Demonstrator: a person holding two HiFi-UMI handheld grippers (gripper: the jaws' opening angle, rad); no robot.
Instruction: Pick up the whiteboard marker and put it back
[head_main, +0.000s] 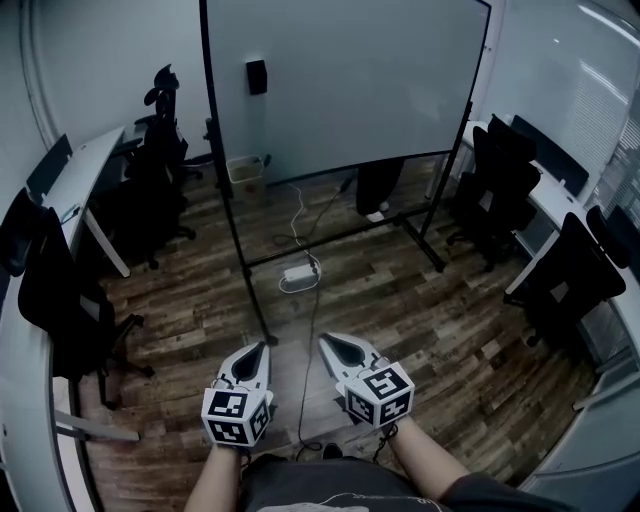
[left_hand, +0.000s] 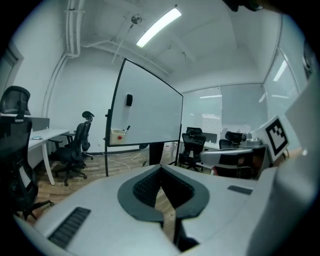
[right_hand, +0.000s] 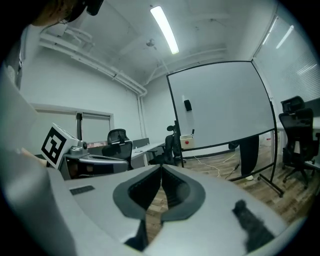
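Note:
The whiteboard (head_main: 350, 80) stands on a wheeled frame across the room. A small cream box (head_main: 244, 168) hangs at its lower left, and a dark marker (left_hand: 127, 128) sticks up out of it; the right gripper view shows that marker (right_hand: 192, 132) too. My left gripper (head_main: 263, 346) and right gripper (head_main: 324, 341) are held side by side low in front of me, far from the board. Both point toward it. Each is shut with its tips meeting and nothing between them, as the left gripper (left_hand: 161, 167) and right gripper (right_hand: 161, 166) views show.
A black eraser (head_main: 257, 76) sticks to the board. A person's legs (head_main: 380, 190) show behind it. A white power strip (head_main: 298, 274) and its cable lie on the wood floor ahead. Black office chairs (head_main: 160, 170) and desks (head_main: 90, 170) line both sides.

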